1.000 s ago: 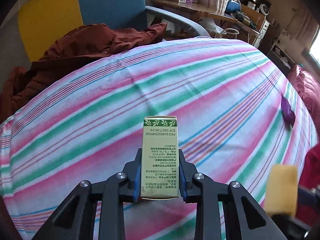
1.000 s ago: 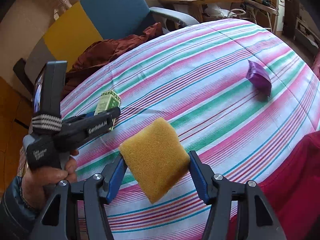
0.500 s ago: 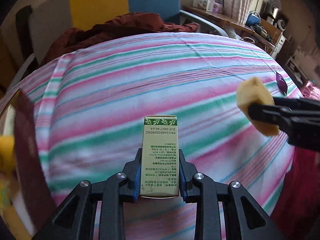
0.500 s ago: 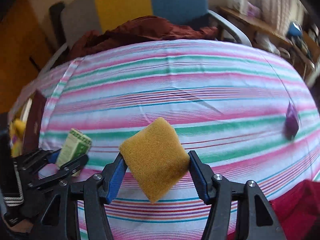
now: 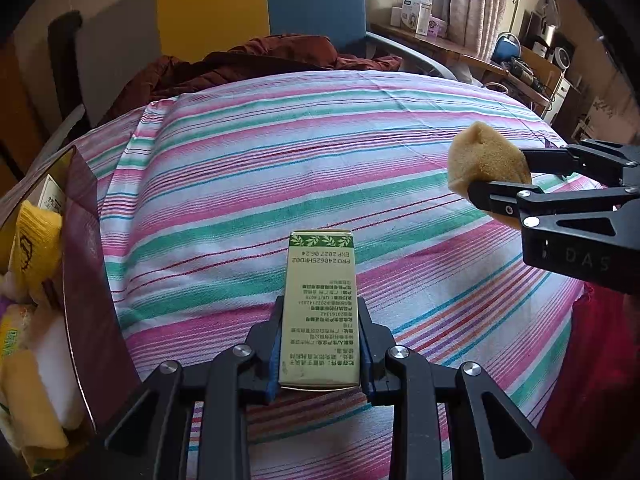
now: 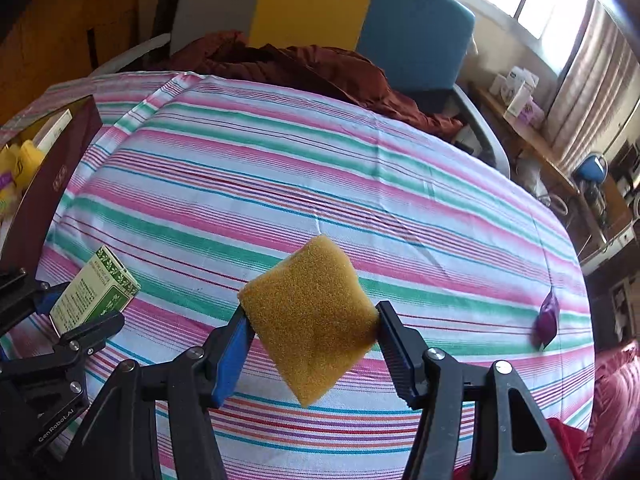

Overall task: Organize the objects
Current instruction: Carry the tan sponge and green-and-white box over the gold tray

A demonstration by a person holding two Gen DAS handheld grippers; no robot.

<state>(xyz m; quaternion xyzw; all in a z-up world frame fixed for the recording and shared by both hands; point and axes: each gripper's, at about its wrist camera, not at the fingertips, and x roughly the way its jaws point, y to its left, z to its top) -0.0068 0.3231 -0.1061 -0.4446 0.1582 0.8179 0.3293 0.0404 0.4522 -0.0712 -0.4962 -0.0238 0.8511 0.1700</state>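
My left gripper [image 5: 320,344] is shut on a pale green carton [image 5: 320,308] with a leaf band, held above the striped tablecloth [image 5: 280,160]. The carton also shows at the left of the right wrist view [image 6: 94,294]. My right gripper [image 6: 312,340] is shut on a yellow sponge [image 6: 308,320], held above the cloth. The sponge shows at the right of the left wrist view [image 5: 486,164]. A dark red box [image 5: 86,280] at the table's left edge holds yellow and white items [image 5: 32,240]. A purple packet [image 6: 546,320] lies on the cloth at the far right.
A rust-brown garment [image 6: 300,68] lies at the far edge against a grey, yellow and blue chair back [image 6: 320,8]. A wooden side table with small boxes [image 5: 420,20] stands beyond. Red fabric [image 6: 612,400] is at the lower right.
Both grippers have swung left with their loads. The dark red box has come into view at the left. The purple packet has shifted toward the right edge of the right wrist view.
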